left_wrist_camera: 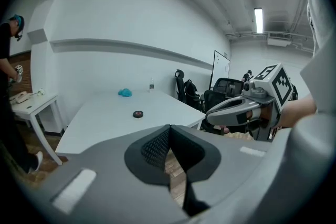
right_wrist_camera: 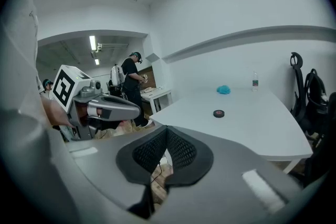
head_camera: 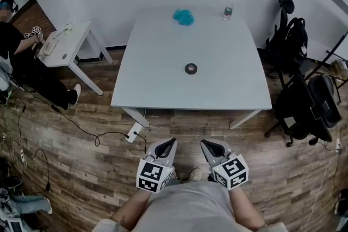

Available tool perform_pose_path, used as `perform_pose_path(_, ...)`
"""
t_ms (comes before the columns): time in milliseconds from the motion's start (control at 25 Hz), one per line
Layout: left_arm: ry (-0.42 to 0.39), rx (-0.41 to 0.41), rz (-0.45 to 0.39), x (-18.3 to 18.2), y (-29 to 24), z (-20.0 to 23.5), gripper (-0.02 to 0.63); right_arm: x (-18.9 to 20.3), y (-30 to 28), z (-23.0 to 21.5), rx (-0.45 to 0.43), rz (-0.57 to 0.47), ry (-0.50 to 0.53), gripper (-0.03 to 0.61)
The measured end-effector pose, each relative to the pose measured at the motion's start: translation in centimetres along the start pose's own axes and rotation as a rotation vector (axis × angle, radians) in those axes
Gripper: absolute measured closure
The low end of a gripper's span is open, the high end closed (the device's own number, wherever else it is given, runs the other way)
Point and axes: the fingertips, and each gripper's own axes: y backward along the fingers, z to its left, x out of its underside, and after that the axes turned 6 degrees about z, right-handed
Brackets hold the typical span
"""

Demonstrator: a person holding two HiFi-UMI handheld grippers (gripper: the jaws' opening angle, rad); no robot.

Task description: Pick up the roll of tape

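The roll of tape point(head_camera: 191, 68) lies flat on the white table point(head_camera: 163, 84), a little right of the table's middle and with bare tabletop all round it. It is a dark ring, and from the gripper views its core looks reddish; any print on it is too small to read. At the table's far edge sit a teal cloth point(head_camera: 184, 17) and, nearer the far right corner, a clear water bottle point(head_camera: 228, 10) whose label cannot be read. Both grippers hang short of the table's near edge, over the wood floor point(head_camera: 81, 171), well apart from the tape. The left gripper point(head_camera: 173, 141) is clenched on nothing, its pads meeting, and the right gripper point(head_camera: 203, 143) is likewise closed and empty. Each carries a cube of black-and-white square markers, patterns rather than letters.
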Motion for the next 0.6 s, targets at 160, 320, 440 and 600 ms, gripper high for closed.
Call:
perform_pose_path(160, 0.005, -0.019, -0.005, -0.5, -0.6, -0.3, 0.594, 0.2, 0.2, -0.9, -0.015, 0.004, -0.006, 0.572)
perform_pose_path(320, 0.020, -0.034, -0.007, -0.8, -1.3, -1.0, 0.594, 0.4, 0.8, -2.1, -0.033, 0.005, -0.011, 0.572)
perform_pose_path(440, 0.024, -0.048, -0.013, -1.0, -1.8, -1.6, 0.594, 0.5, 1.2, -3.0, -0.047, 0.008, -0.003, 0.572)
perform_pose_path(600, 0.032, -0.061, -0.013, -0.8, -2.3, -2.6, 0.594, 1.1, 1.8, -3.6, -0.059, 0.012, -0.001, 0.572)
